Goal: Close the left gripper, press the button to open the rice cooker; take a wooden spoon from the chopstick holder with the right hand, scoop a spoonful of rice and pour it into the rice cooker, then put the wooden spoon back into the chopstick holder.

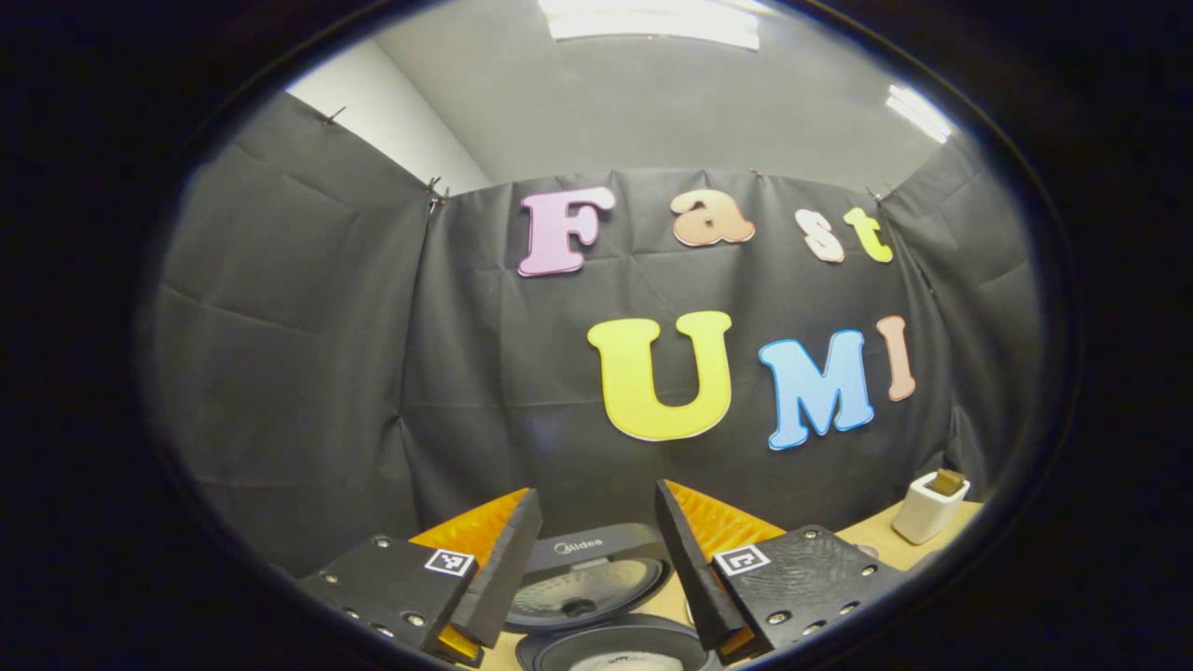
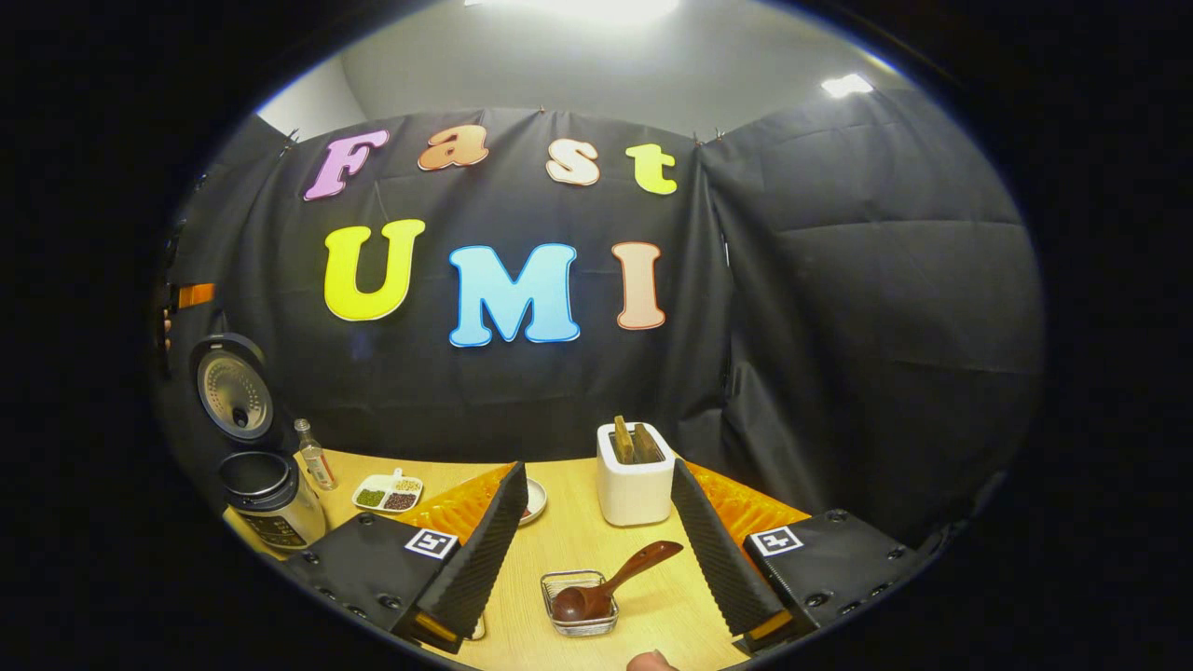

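Note:
The rice cooker (image 2: 270, 508) stands at the table's far left with its lid (image 2: 233, 387) raised. In the left gripper view the same lid (image 1: 587, 582) and the pot's rim (image 1: 615, 650) lie just below and between the fingers of my open left gripper (image 1: 597, 491). The wooden spoon (image 2: 620, 578) rests with its bowl in a small glass dish (image 2: 580, 606), its handle pointing up and right. My right gripper (image 2: 598, 466) hangs open above it, holding nothing. The white chopstick holder (image 2: 636, 485) with wooden handles inside stands behind the dish; it is also at the right (image 1: 930, 508).
Beside the cooker stand a small bottle (image 2: 315, 455) and a divided dish of beans (image 2: 387, 491). A small plate (image 2: 534, 499) peeks out behind my right gripper's left finger. The wooden table (image 2: 578, 536) ends at the black cloth wall. A fingertip (image 2: 652, 661) shows at the bottom edge.

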`<state>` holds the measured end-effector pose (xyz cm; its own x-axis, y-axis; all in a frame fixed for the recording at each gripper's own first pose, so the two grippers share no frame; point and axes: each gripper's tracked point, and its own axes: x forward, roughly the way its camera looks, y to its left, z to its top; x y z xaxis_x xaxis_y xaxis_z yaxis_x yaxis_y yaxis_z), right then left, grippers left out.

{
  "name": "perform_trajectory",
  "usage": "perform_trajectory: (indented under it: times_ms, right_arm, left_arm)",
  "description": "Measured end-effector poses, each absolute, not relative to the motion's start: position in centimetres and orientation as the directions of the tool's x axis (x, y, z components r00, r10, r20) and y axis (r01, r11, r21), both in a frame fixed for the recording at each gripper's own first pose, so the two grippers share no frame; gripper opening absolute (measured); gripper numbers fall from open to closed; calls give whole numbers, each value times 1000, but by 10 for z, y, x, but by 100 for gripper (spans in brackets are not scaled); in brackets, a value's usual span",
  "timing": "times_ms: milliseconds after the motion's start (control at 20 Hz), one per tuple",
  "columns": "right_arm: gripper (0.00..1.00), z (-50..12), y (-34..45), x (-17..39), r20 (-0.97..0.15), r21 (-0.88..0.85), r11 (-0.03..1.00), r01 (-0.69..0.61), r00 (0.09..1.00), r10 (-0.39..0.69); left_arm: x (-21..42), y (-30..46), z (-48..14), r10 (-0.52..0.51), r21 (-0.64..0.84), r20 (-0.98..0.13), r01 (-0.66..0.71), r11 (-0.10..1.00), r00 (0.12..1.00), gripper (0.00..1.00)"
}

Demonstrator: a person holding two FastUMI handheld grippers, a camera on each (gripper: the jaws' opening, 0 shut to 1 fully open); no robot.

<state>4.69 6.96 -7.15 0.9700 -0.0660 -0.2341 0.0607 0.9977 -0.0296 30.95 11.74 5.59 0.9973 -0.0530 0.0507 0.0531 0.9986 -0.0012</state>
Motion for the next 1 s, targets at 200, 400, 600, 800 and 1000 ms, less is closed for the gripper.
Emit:
perform_trajectory:
  times_ms: [200, 400, 600, 800, 1000]
  right_arm:
    - [98, -82, 81, 46, -260, -35, 997, 63, 963, -70]
    - [98, -86, 84, 45, -270, -44, 997, 70, 959, -79]
    - [98, -88, 84, 49, -275, -46, 997, 68, 958, -78]
    - [98, -83, 84, 54, -266, -50, 998, 49, 962, -60]
    - [98, -80, 82, 56, -264, -39, 999, 15, 964, -25]
  left_arm:
    - [349, 126, 39, -54, -11, 24, 55, 998, 998, 78]
    - [385, 145, 12, 1, -10, -22, -1, 1000, 1000, 77]
    - [403, 149, -21, 21, -10, -100, -22, 1000, 995, 77]
    - [390, 149, -29, 27, -71, -122, -36, 997, 992, 81]
    - [370, 135, -33, 25, -58, -126, -33, 998, 992, 81]
